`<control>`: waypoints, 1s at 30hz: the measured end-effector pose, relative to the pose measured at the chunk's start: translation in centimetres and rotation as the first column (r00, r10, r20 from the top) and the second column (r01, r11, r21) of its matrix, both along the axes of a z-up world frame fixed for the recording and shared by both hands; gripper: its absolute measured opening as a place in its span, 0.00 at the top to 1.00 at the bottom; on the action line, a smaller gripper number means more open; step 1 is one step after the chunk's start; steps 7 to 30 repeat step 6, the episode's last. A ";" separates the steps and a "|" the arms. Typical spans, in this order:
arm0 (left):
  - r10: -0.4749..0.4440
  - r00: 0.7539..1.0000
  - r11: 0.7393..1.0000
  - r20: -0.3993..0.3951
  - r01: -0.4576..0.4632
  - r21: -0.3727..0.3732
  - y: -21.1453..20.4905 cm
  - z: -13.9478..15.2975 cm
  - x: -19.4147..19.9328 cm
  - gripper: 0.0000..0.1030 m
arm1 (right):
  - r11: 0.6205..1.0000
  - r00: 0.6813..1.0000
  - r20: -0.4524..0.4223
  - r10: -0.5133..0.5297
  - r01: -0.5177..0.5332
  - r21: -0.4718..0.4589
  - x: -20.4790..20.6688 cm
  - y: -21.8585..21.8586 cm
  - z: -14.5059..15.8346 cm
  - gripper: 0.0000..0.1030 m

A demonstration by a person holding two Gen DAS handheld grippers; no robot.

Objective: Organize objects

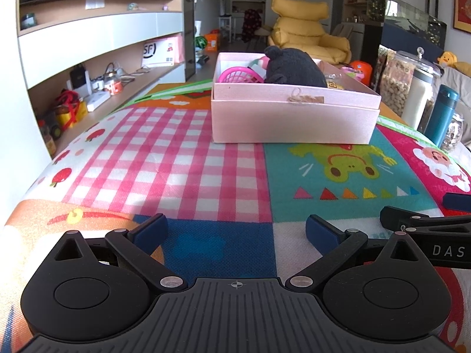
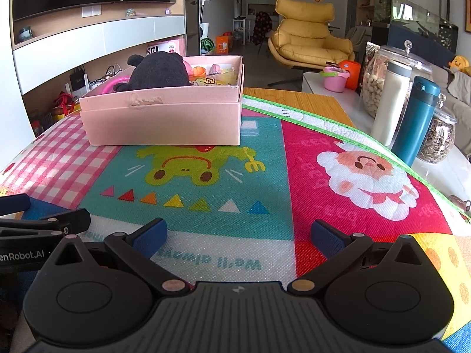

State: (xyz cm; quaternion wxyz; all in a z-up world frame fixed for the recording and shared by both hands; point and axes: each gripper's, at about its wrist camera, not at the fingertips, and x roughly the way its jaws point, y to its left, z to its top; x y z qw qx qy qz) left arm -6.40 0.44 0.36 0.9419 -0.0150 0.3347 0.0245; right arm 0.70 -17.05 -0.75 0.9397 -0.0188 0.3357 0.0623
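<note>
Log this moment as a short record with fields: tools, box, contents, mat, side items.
left tool: open, holding nothing, low over the mat
right tool: open, holding nothing
box: pink box standing on the play mat
contents: dark plush toy, pink basket, small toys
side items: teal bottle, white bottle, glass jars beside the mat

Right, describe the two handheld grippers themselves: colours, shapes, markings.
Both match: the left gripper and right gripper have matte black bodies with ribbed grey centre plates, round black hubs, silver pivot pins, angled black linkage arms and blue textured fingertips. White lettering marks their sides. No cables or sleeves show.
</note>
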 end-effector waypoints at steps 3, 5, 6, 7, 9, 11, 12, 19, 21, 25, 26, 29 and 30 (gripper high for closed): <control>0.000 1.000 1.000 0.001 0.000 0.000 0.0 0.0 0.0 0.01 | 1.000 1.000 0.000 0.000 0.000 0.000 0.0 0.0 0.0 0.00; 0.000 1.000 1.000 0.001 0.000 -0.001 0.0 0.0 0.1 0.01 | 1.000 1.000 0.000 0.000 0.000 0.000 0.0 0.0 0.0 0.00; 0.001 1.000 1.000 0.000 -0.001 0.000 0.0 0.0 0.0 0.01 | 1.000 1.000 0.000 0.000 0.000 0.000 0.0 0.0 0.0 0.00; 0.001 1.000 1.000 0.000 -0.001 0.000 0.0 0.0 0.0 0.01 | 1.000 1.000 0.000 0.000 0.000 0.000 0.0 0.0 0.0 0.00; 0.001 1.000 1.000 0.000 -0.001 0.000 0.0 0.0 0.0 0.01 | 1.000 1.000 0.000 0.000 0.000 0.000 0.0 0.0 0.0 0.00; 0.001 1.000 1.000 0.000 -0.001 0.000 0.0 0.0 0.0 0.01 | 1.000 1.000 0.000 0.000 0.000 0.000 0.0 0.0 0.0 0.00; 0.001 1.000 1.000 0.000 -0.001 0.000 0.0 0.0 0.0 0.01 | 1.000 1.000 0.000 0.000 0.000 0.000 0.0 0.0 0.0 0.00; 0.001 1.000 1.000 0.000 -0.001 0.000 0.0 0.0 0.0 0.01 | 1.000 1.000 0.000 0.000 0.000 0.000 0.0 0.0 0.0 0.00; 0.001 1.000 1.000 0.000 -0.001 0.000 0.0 0.0 0.0 0.01 | 1.000 1.000 0.000 0.000 0.000 0.000 0.0 0.0 0.0 0.00; 0.001 1.000 1.000 0.000 -0.001 0.000 0.0 0.0 0.0 0.01 | 1.000 1.000 0.000 0.000 0.000 0.000 0.0 0.0 0.0 0.00; 0.001 1.000 1.000 0.000 -0.001 0.000 0.0 0.0 0.0 0.01 | 1.000 1.000 0.000 0.000 0.000 0.000 0.0 0.0 0.0 0.00; 0.001 1.000 1.000 0.000 -0.001 0.000 0.0 0.0 0.0 0.01 | 1.000 1.000 0.000 0.000 0.000 0.000 0.0 0.0 0.0 0.00; 0.001 1.000 1.000 0.000 -0.001 0.000 0.0 0.0 0.0 0.01 | 1.000 1.000 0.000 0.000 0.000 0.000 0.0 0.0 0.0 0.00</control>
